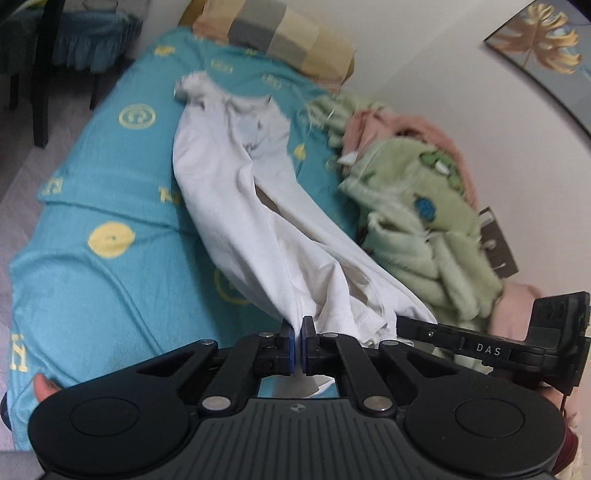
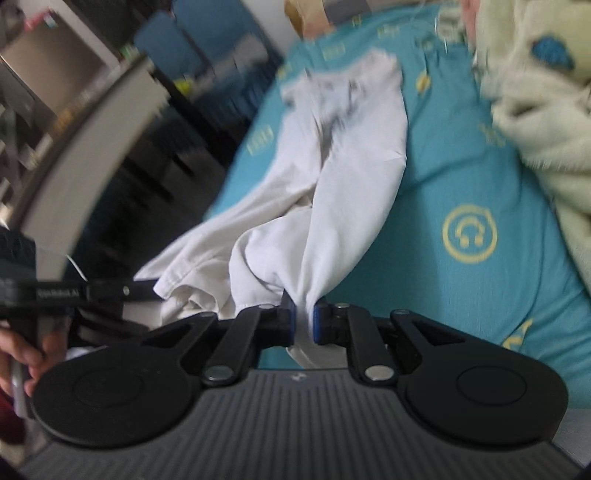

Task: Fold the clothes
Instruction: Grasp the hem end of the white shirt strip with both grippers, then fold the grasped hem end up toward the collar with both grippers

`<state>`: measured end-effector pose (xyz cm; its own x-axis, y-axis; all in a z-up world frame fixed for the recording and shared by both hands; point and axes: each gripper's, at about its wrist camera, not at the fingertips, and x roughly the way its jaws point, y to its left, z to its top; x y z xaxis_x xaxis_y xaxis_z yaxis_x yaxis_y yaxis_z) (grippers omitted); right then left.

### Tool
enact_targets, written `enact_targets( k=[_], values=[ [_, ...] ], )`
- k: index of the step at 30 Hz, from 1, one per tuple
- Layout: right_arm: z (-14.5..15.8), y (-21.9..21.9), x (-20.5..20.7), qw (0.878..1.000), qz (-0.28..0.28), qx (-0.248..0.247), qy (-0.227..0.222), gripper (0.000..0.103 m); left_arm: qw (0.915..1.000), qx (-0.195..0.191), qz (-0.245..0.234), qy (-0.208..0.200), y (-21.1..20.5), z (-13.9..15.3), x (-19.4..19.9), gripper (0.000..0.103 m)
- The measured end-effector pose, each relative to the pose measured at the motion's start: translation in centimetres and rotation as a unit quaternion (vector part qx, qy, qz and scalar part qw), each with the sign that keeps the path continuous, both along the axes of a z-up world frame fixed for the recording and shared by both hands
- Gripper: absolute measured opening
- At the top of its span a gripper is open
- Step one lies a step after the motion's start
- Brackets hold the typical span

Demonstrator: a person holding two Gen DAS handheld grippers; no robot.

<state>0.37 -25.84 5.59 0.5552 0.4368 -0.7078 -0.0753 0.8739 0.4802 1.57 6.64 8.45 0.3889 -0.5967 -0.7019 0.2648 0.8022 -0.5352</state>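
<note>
One white garment (image 1: 236, 206), one green blanket (image 1: 413, 221), one pillow (image 1: 280, 33), two grippers (image 1: 298, 332) (image 2: 304, 321)

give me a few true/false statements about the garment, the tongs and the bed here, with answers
1. Both tongs are shut on the white garment. True: the left tongs and right tongs each pinch its near edge.
2. The garment is already folded into a neat square. False: it trails long and crumpled across the bed.
3. The bed cover is teal with yellow symbols. True.
4. The green blanket lies on top of the garment. False: it is heaped beside it, toward the wall.
5. A checked pillow sits at the far end of the bed. True.
</note>
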Motion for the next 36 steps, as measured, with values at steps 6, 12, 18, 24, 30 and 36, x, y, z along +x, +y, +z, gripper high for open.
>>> enact_targets(
  k=[6,12,18,24,30,36],
  values=[
    [2.3,-1.2,-4.6,0.999,-0.012,0.028,-0.043,0.012,0.9995,-0.001,0.011,-0.028,1.5,4.1,-6.5,0.003],
    [1.7,-0.8,-11.3,0.998,0.006,0.026,-0.058,0.012,0.9996,-0.002,-0.002,-0.028,2.1,3.7,-13.7,0.003],
    [1.0,-1.2,-13.6,0.998,0.005,0.044,-0.053,0.012,0.9992,-0.004,-0.005,-0.04,2.2,4.1,-16.5,0.003],
    [1.7,-2.0,-8.1,0.997,-0.023,0.057,-0.053,0.012,0.9981,0.002,0.003,-0.062,0.8,5.0,-10.7,0.003],
    [0.3,-3.0,0.9,0.995,-0.047,0.079,-0.038,0.012,0.9915,0.051,0.027,-0.116,-1.1,3.7,-1.3,0.003],
    [-2.6,-3.4,9.2,0.995,-0.07,0.07,-0.03,0.012,0.9867,0.065,0.055,-0.138,-2.6,-0.5,7.9,0.004]
  ],
)
